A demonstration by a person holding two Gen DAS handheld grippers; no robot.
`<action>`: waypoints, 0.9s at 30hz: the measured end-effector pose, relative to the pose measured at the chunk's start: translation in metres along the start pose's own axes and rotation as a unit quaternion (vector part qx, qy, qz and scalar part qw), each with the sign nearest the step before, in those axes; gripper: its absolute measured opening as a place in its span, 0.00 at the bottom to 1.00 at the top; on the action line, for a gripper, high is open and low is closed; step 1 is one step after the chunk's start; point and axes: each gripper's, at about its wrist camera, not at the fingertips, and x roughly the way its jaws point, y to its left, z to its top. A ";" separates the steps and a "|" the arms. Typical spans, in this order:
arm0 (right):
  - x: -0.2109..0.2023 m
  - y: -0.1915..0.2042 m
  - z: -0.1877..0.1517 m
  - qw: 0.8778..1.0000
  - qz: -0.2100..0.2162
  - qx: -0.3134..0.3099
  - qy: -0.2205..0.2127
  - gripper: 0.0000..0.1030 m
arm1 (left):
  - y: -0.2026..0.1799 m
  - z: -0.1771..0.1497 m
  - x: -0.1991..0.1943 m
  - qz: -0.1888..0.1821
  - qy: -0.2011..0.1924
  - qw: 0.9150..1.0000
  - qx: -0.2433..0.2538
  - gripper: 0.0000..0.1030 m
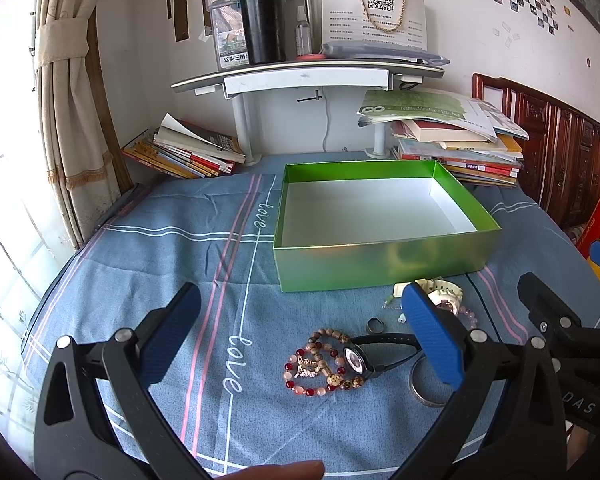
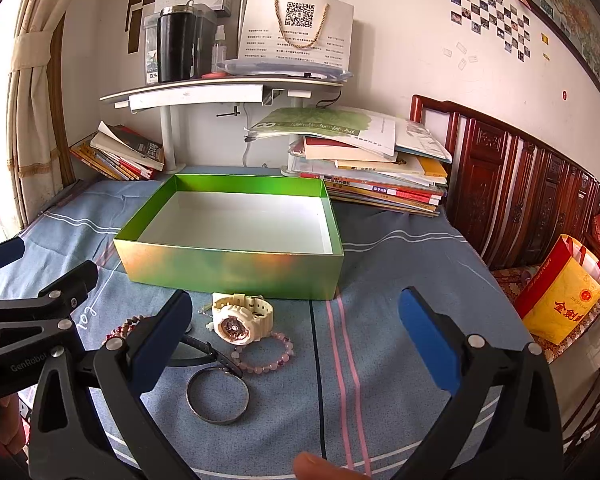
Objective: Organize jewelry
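Note:
An empty green box [image 1: 384,262] [image 2: 228,266] with a white inside stands on the blue bedsheet. In front of it lies jewelry: a white watch [image 2: 242,316] [image 1: 446,294], a pink bead bracelet [image 2: 266,354], a silver bangle [image 2: 217,398] [image 1: 424,394], a black watch [image 1: 358,360] [image 2: 210,354], red and wooden bead bracelets [image 1: 324,364] and a small ring [image 1: 374,325]. My left gripper [image 1: 300,340] is open above the bead bracelets. My right gripper [image 2: 296,336] is open, just right of the white watch and bangle. Both are empty.
Book stacks [image 1: 184,152] [image 2: 372,172] lie behind the box under a white shelf [image 1: 308,74] holding a black flask [image 1: 262,20]. A curtain [image 1: 64,92] hangs at the left. A carved wooden headboard [image 2: 520,184] and a yellow bag [image 2: 560,300] are at the right.

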 end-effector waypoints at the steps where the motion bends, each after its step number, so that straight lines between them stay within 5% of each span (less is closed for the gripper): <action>1: 0.000 0.000 0.000 1.000 0.000 0.000 0.000 0.98 | 0.000 0.000 0.000 0.000 0.000 1.000 0.000 0.97; 27: -0.003 0.000 0.000 1.000 -0.004 0.003 0.000 0.98 | 0.002 0.001 0.000 -0.002 0.001 1.000 -0.002 0.97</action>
